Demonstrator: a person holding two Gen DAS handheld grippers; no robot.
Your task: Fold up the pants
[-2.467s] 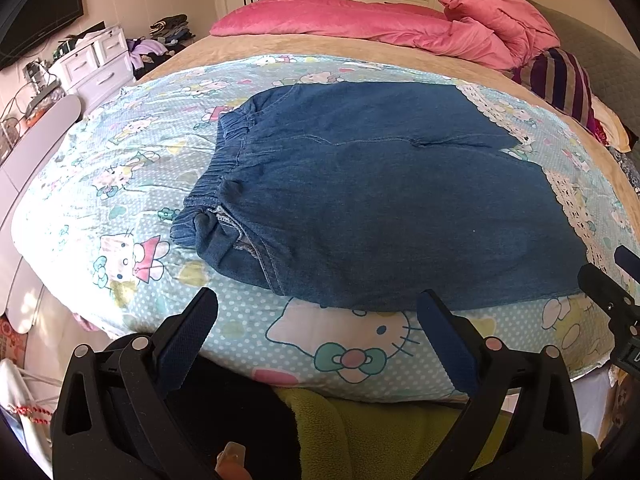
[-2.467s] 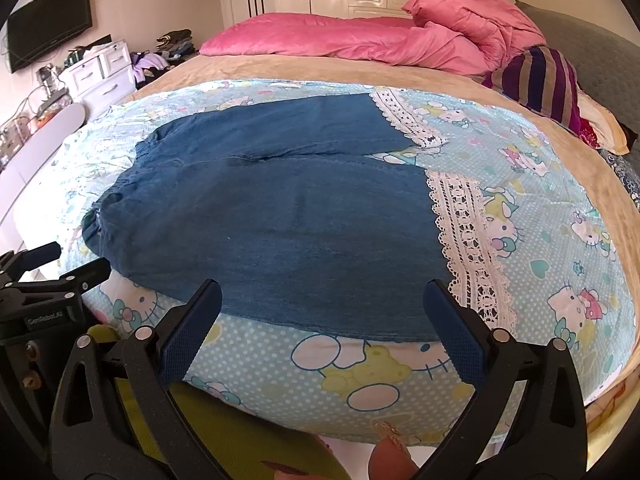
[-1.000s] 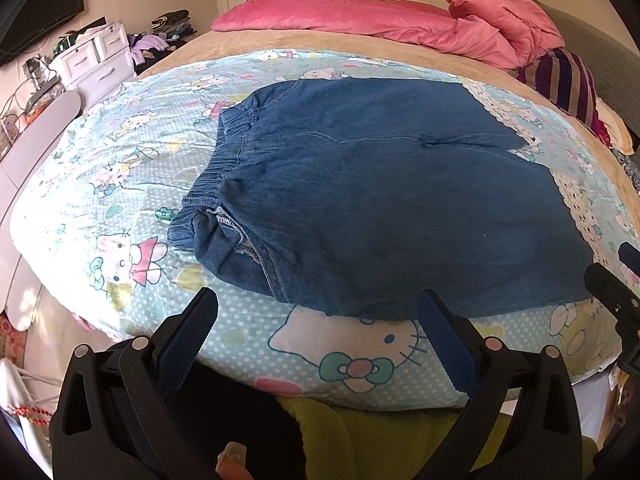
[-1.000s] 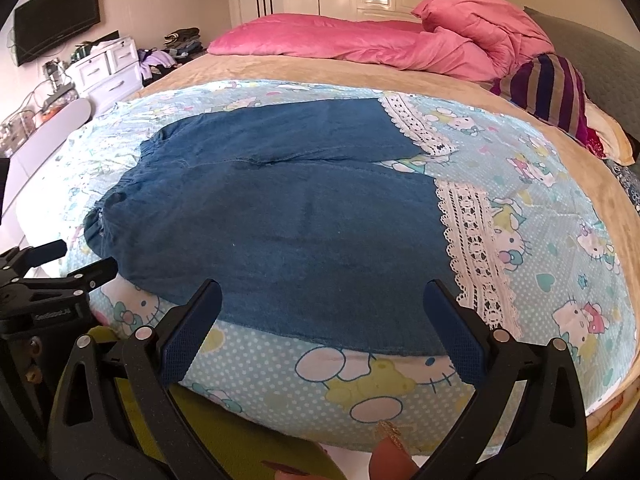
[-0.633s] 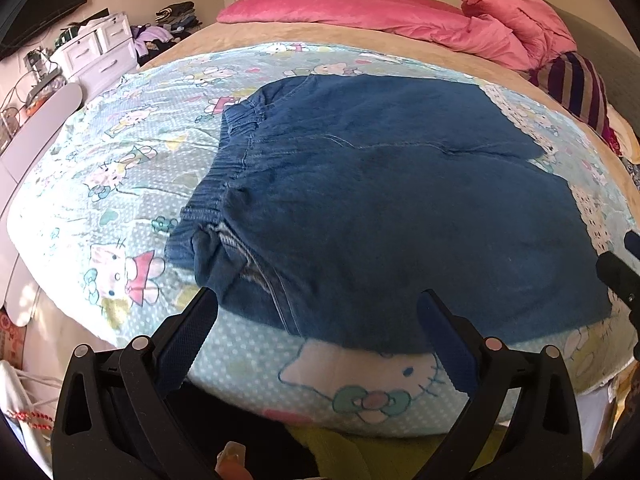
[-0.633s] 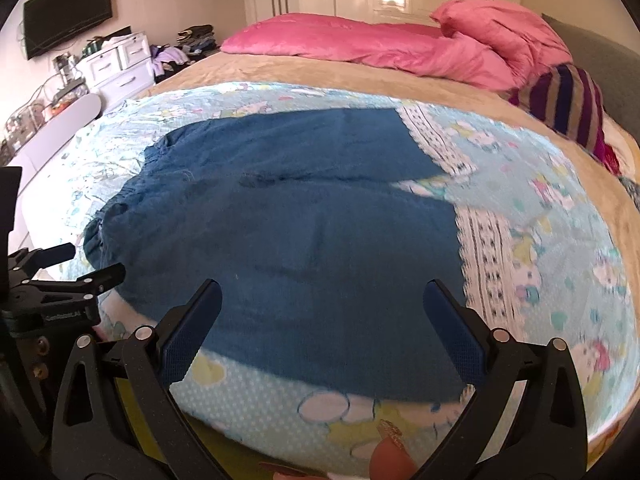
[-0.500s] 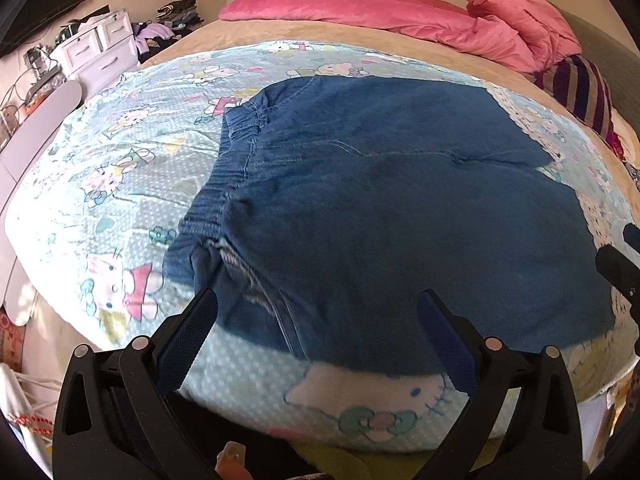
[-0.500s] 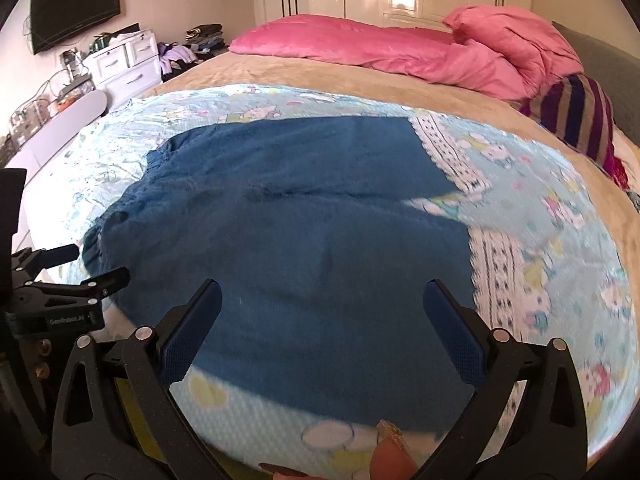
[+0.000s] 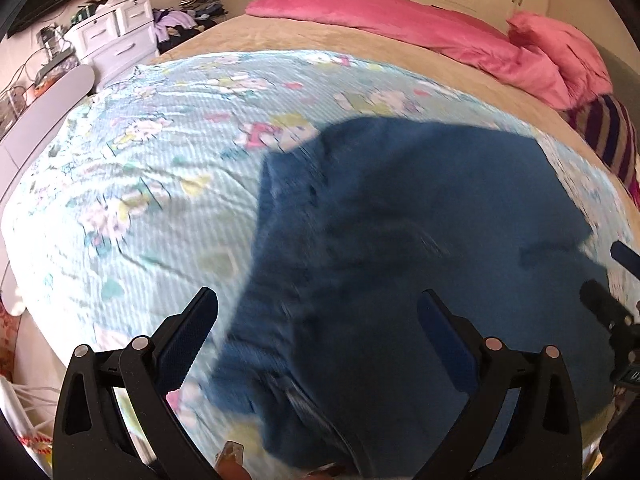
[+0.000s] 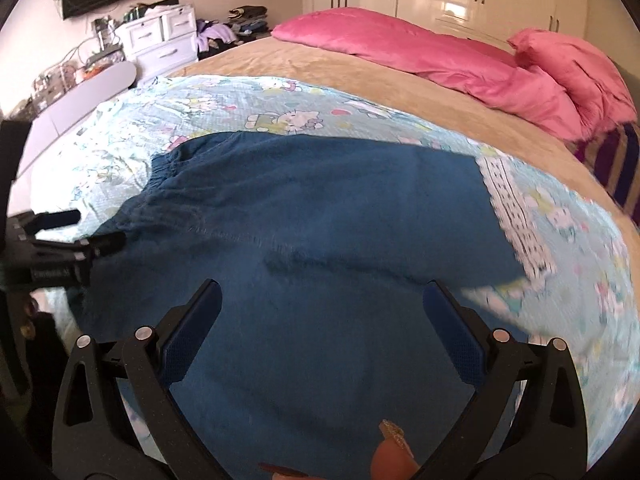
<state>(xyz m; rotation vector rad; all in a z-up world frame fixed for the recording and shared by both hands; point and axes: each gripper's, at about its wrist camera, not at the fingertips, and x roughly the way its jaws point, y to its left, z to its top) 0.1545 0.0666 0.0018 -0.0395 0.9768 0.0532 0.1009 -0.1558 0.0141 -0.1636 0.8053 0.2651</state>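
The denim pants (image 10: 320, 248) lay spread flat on the Hello Kitty blanket (image 9: 152, 184) that covered the near part of the bed (image 10: 360, 76), both legs side by side, the elastic waistband (image 10: 160, 184) at the left end and the white lace hems (image 10: 508, 208) at the right end of the pants. No fold showed in the cloth, so the job looked to be at its opening step: the reach toward the pants for a first grasp.

The left gripper (image 9: 318, 320) hovered over the near corner of the waistband end, its fingers (image 9: 192, 332) spread wide and holding nothing. Whether they touched the denim could not be told, since that view was smeared by motion. The right gripper (image 10: 320, 320) hung above the middle of the near leg, its fingers (image 10: 452, 328) likewise spread wide and empty, with cloth filling the gap between them but no pinch made.

The next move likely called for each gripper to settle on the near edge of the pants, one close to the waistband and one toward the lace hem, and to close on a single leg's layers so that leg could be carried over onto the far one. The risk was catching the blanket along with the denim, as the two lay flush together.
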